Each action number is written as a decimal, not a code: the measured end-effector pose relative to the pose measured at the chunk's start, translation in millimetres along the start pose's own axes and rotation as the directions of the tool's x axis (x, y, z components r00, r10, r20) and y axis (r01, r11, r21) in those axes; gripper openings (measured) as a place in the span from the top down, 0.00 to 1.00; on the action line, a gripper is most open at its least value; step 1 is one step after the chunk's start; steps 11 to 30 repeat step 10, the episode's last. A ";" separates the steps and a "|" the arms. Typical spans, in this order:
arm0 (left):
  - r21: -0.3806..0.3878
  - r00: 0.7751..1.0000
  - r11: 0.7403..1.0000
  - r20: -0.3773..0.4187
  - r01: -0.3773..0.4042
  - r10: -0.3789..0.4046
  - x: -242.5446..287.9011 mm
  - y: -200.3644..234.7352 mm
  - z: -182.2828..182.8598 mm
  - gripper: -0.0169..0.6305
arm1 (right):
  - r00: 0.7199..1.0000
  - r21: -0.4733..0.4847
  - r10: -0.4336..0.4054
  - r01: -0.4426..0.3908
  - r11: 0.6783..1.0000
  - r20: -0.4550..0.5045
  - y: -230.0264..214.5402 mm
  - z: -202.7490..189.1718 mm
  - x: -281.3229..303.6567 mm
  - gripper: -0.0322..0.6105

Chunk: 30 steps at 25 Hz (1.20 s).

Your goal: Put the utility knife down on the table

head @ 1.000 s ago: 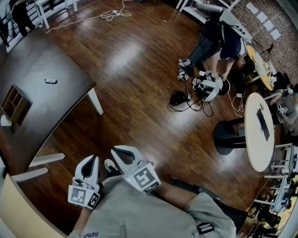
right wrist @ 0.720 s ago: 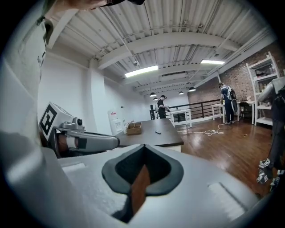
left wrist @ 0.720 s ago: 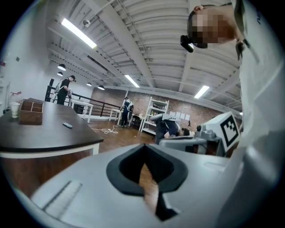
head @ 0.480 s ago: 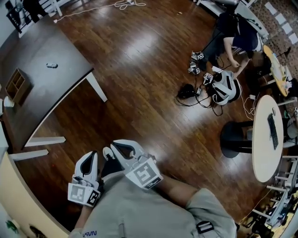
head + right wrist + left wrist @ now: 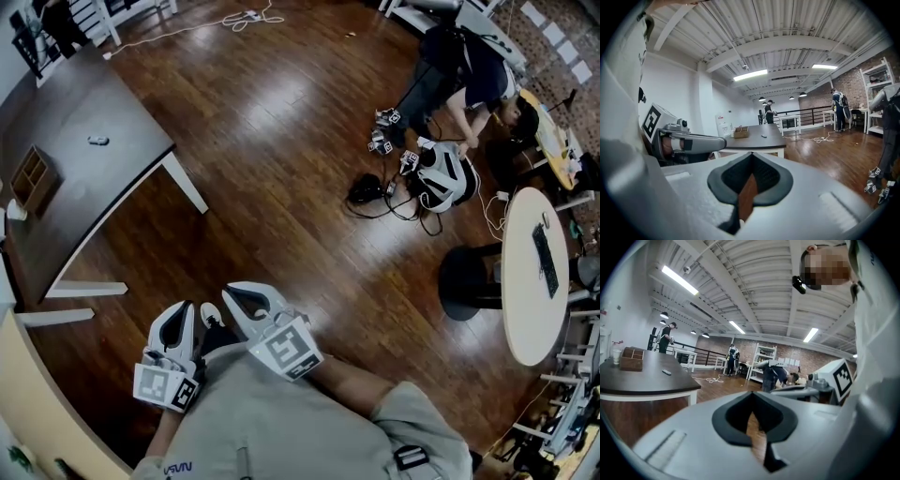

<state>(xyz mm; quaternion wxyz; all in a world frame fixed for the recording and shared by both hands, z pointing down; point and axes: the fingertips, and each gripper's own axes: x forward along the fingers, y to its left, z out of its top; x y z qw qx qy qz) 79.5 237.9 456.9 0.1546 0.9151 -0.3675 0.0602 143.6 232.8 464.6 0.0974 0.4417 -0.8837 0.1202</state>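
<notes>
left tool (image 5: 180, 314) and right tool (image 5: 236, 295) both closed, empty, nasa lettering (image 5: 178, 469) on shirt (image 5: 281, 412)

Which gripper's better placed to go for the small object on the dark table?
Left, marginally: the left gripper is on the table's side, the right gripper farther over. Both jaws shut, empty, far from the small object.

**Dark surface (image 5: 89, 192) on white legs, standing on a wooden plank floor (image 5: 281, 122).** On the surface lie a small pale object (image 5: 97, 141) near the middle, a wooden compartment box (image 5: 31, 176) toward one edge, and a white cup (image 5: 13, 212) just beside the box. On the floor lie a looped white cable (image 5: 246, 17) and tangled black cables (image 5: 375, 197).
</notes>
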 end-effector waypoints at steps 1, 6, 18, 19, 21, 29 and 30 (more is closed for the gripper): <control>-0.001 1.000 1.000 0.000 0.001 -0.001 0.1 -0.7 -0.1 0.97 | 1.000 0.002 -0.003 0.003 1.000 0.002 -0.4 -0.4 -1.5 0.95; 0.010 1.000 1.000 -0.008 0.018 -0.018 -0.3 -3.1 2.1 0.97 | 1.000 0.007 -0.001 0.001 1.000 0.008 3.7 0.8 -3.1 0.95; 0.022 1.000 0.999 -0.004 0.023 -0.023 -3.2 -3.6 3.1 0.97 | 1.000 0.005 -0.009 0.009 1.000 0.008 4.9 -0.4 -2.7 0.95; 0.022 1.000 0.999 -0.004 0.023 -0.023 -3.2 -3.6 3.1 0.97 | 1.000 0.005 -0.009 0.009 1.000 0.008 4.9 -0.4 -2.7 0.95; 0.022 1.000 0.999 -0.004 0.023 -0.023 -3.2 -3.6 3.1 0.97 | 1.000 0.005 -0.009 0.009 1.000 0.008 4.9 -0.4 -2.7 0.95; 0.022 1.000 0.999 -0.004 0.023 -0.023 -3.2 -3.6 3.1 0.97 | 1.000 0.005 -0.009 0.009 1.000 0.008 4.9 -0.4 -2.7 0.95; 0.022 1.000 0.999 -0.004 0.023 -0.023 -3.2 -3.6 3.1 0.97 | 1.000 0.005 -0.009 0.009 1.000 0.008 4.9 -0.4 -2.7 0.95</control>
